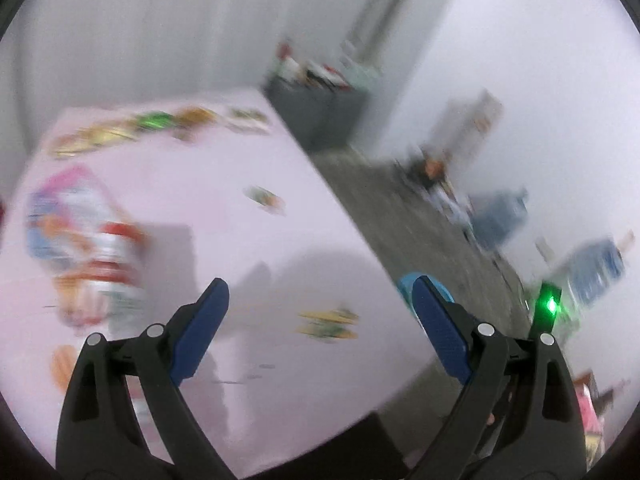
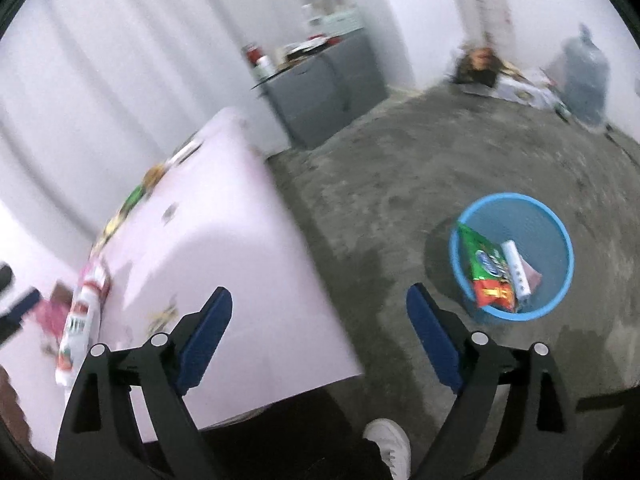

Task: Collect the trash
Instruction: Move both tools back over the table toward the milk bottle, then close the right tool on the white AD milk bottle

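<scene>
A blue round bin (image 2: 560,280) stands on the grey floor and holds a green and red snack bag (image 2: 486,270), a white tube (image 2: 518,268) and a pink scrap. My right gripper (image 2: 320,304) hangs open and empty above the table's corner, left of the bin. My left gripper (image 1: 320,300) is open and empty over the pink table (image 1: 248,160). Blurred wrappers (image 1: 324,322) and a white and red packet (image 1: 108,264) lie on the table. The bin's rim (image 1: 406,282) peeks out behind the right finger in the left wrist view.
A grey cabinet (image 2: 324,92) with clutter on top stands against the back wall. Water jugs (image 2: 580,76) and loose things lie along the far wall. A white shoe (image 2: 390,446) shows below the right gripper. More wrappers (image 1: 160,124) line the table's far edge.
</scene>
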Available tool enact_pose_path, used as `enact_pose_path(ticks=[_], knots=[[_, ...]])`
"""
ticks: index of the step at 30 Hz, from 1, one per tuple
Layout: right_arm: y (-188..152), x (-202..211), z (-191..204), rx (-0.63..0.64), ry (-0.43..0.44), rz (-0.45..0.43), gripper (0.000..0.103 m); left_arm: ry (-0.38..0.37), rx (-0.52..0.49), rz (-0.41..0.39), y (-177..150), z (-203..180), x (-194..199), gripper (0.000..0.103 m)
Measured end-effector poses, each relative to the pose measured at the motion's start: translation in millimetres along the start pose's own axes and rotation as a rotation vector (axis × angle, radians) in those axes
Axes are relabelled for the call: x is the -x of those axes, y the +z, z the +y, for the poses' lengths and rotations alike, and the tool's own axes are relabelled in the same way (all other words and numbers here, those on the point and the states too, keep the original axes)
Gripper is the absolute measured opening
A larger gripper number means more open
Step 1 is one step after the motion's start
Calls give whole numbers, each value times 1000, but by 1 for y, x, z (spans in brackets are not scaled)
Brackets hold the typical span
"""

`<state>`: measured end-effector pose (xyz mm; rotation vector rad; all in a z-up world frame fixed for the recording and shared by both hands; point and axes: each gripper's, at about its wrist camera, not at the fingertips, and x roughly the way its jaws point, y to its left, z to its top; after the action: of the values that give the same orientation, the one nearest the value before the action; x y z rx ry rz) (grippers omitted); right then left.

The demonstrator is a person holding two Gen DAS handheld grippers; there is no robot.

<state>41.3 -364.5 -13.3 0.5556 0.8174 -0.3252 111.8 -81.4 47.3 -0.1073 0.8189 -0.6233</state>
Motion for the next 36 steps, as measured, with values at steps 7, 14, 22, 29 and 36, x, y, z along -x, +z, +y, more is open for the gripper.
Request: enact_pose_path(ticks=[7, 14, 22, 29, 36], knots=[[-11, -10, 76, 140, 56, 65, 86, 195, 214, -158, -13, 120, 78, 88], [-22, -21, 175, 268, 182, 148, 86, 227, 369, -142, -43, 192, 93, 88], [-36, -72, 293, 306, 405, 360, 86, 204, 431, -101, -57, 237, 80, 88], [-55, -117, 349, 443, 311, 460, 85, 66, 597, -35, -27, 285, 38, 87], [-60, -123, 358, 494, 301, 481, 69, -45, 773, 67, -18, 313, -28, 71]])
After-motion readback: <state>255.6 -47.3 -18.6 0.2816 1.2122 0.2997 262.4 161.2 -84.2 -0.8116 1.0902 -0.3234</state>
